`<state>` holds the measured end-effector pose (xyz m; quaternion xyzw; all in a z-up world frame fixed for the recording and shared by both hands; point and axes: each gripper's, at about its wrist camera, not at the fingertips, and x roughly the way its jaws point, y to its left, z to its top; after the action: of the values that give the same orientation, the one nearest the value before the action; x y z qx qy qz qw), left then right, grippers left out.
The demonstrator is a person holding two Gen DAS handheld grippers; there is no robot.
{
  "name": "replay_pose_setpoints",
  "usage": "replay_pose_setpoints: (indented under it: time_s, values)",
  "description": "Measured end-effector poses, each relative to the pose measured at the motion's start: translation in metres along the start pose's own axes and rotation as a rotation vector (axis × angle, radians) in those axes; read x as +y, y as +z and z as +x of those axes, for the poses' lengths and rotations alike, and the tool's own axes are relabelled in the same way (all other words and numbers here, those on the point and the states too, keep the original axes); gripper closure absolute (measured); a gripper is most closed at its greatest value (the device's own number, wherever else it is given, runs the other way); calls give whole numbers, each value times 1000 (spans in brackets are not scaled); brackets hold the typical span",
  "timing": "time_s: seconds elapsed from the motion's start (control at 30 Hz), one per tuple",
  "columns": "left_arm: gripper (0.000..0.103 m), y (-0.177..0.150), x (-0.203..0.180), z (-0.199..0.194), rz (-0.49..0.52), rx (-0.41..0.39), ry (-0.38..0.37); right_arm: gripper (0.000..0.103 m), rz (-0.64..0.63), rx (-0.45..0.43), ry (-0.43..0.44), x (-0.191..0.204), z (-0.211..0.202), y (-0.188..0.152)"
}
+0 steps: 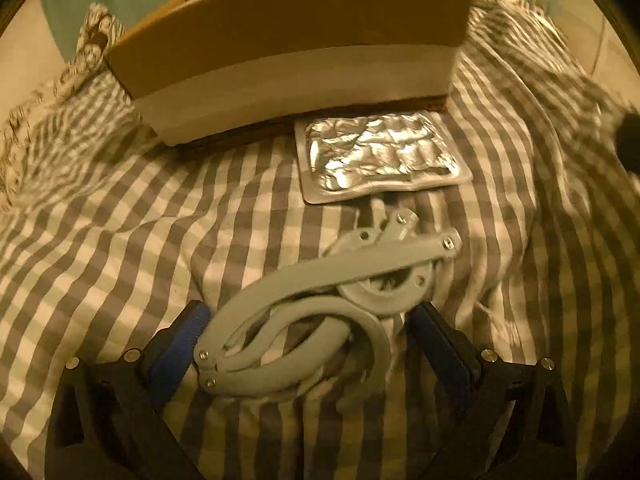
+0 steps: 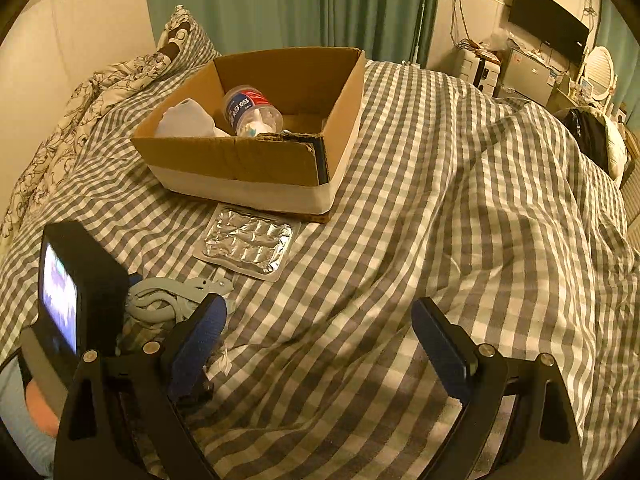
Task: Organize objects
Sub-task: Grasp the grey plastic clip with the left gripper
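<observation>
A grey folding plastic hanger [image 1: 320, 300] lies on the checked bedspread between the open fingers of my left gripper [image 1: 308, 328]; the pads stand on either side and I cannot tell if they touch it. It also shows in the right wrist view [image 2: 172, 298]. A silver foil blister pack [image 1: 380, 156] lies just beyond it, in front of a cardboard box [image 1: 288, 52]. In the right wrist view the box [image 2: 240, 156] holds a plastic bottle [image 2: 252, 110] and a white bag [image 2: 184, 120]; the blister pack [image 2: 248, 242] lies before it. My right gripper [image 2: 320, 328] is open and empty above the bedspread.
The checked bedspread [image 2: 460, 208] covers the whole bed, with folds at the right. A floral pillow [image 2: 100, 88] lies at the back left. Green curtains [image 2: 280, 0] hang behind. A TV [image 2: 548, 20] and cluttered furniture stand at the far right.
</observation>
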<state>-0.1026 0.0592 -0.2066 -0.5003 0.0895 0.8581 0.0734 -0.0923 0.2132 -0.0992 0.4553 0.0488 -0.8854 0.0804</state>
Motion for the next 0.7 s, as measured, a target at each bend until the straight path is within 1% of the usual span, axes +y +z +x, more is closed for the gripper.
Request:
replay_pose_setpoints:
  time_s: [0.03, 0.07, 0.23, 0.33, 0.4, 0.47, 0.57, 0.7]
  values:
    - [14, 0, 2, -1, -11, -3, -9, 9, 3, -2, -1, 0, -1, -1]
    - [20, -1, 3, -6, -16, -14, -23, 9, 3, -4, -2, 0, -1, -1]
    - [20, -8, 7, -24, -43, -28, -69, 9, 3, -20, -1, 3, -8, -4]
    - [20, -10, 15, -42, -82, -54, -94, 9, 4, -30, -7, 4, -12, -5]
    - [20, -9, 24, -55, -108, -80, -94, 9, 6, -32, -9, 4, -14, -6]
    - [20, -4, 34, -68, -130, -109, -78, 9, 5, -35, -18, 5, -16, -6]
    - [20, 4, 53, -91, -151, -173, -26, 9, -16, -57, -32, 11, -19, -5]
    - [20, 16, 77, -107, -182, -226, 33, 9, -84, -86, -51, 29, -17, 1]
